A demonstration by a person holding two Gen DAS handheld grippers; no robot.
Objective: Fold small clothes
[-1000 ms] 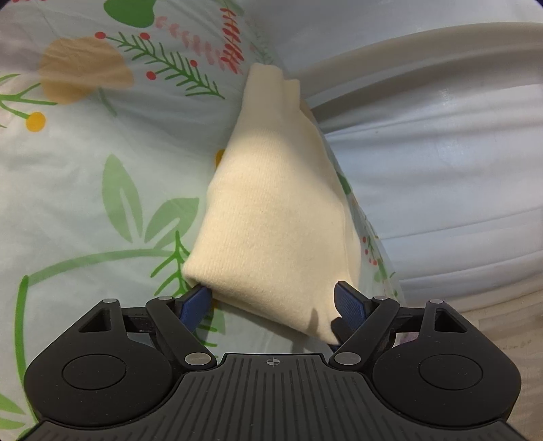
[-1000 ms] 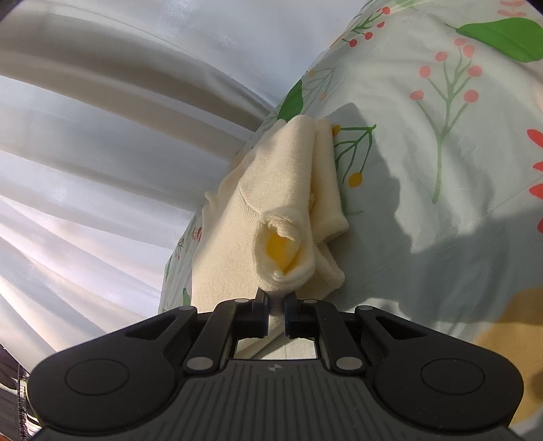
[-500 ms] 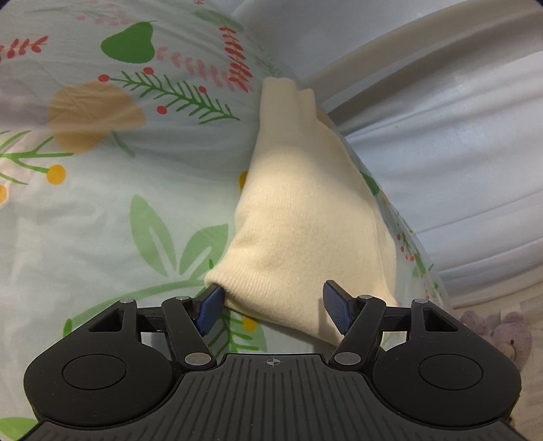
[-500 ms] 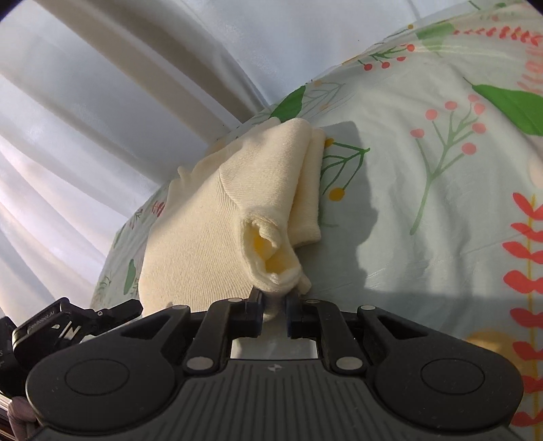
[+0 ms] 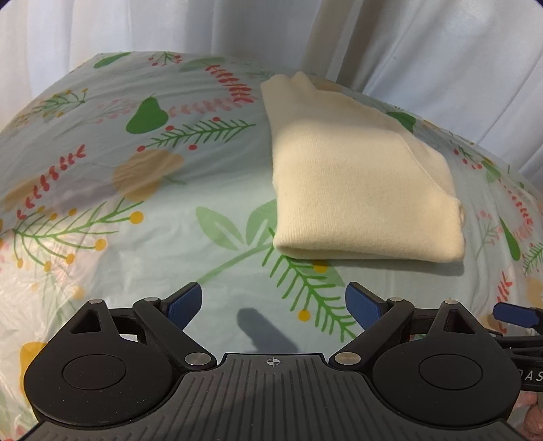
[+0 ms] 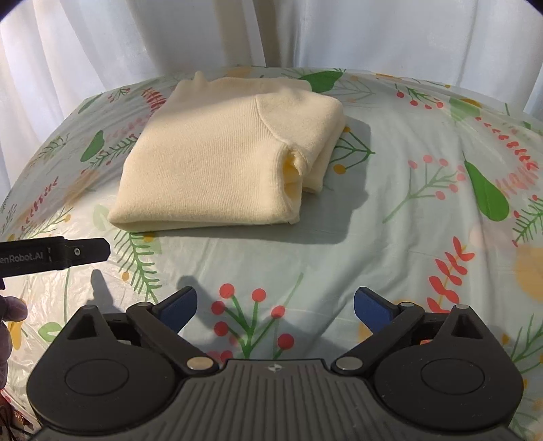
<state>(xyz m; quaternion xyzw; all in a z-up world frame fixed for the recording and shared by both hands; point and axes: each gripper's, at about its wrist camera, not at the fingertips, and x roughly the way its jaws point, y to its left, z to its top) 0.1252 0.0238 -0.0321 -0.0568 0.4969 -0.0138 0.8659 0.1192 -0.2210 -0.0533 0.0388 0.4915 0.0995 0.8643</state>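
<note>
A cream knit garment (image 5: 356, 176) lies folded into a compact rectangle on the floral cloth; it also shows in the right wrist view (image 6: 224, 159), with a sleeve opening at its right side. My left gripper (image 5: 273, 303) is open and empty, held back from the garment's near fold. My right gripper (image 6: 275, 305) is open and empty, also short of the garment. The left gripper's side (image 6: 57, 256) shows at the left edge of the right wrist view, and a blue fingertip of the right gripper (image 5: 514, 313) at the right edge of the left view.
The table is covered by a pale green floral cloth (image 6: 424, 210) under clear plastic. White curtains (image 6: 305, 30) hang close behind the far edge. A gloved hand (image 6: 8, 325) is at the lower left of the right wrist view.
My right gripper has let go of the garment's sleeve end and opened. Both grippers have pulled back from the garment, which now lies flat and folded.
</note>
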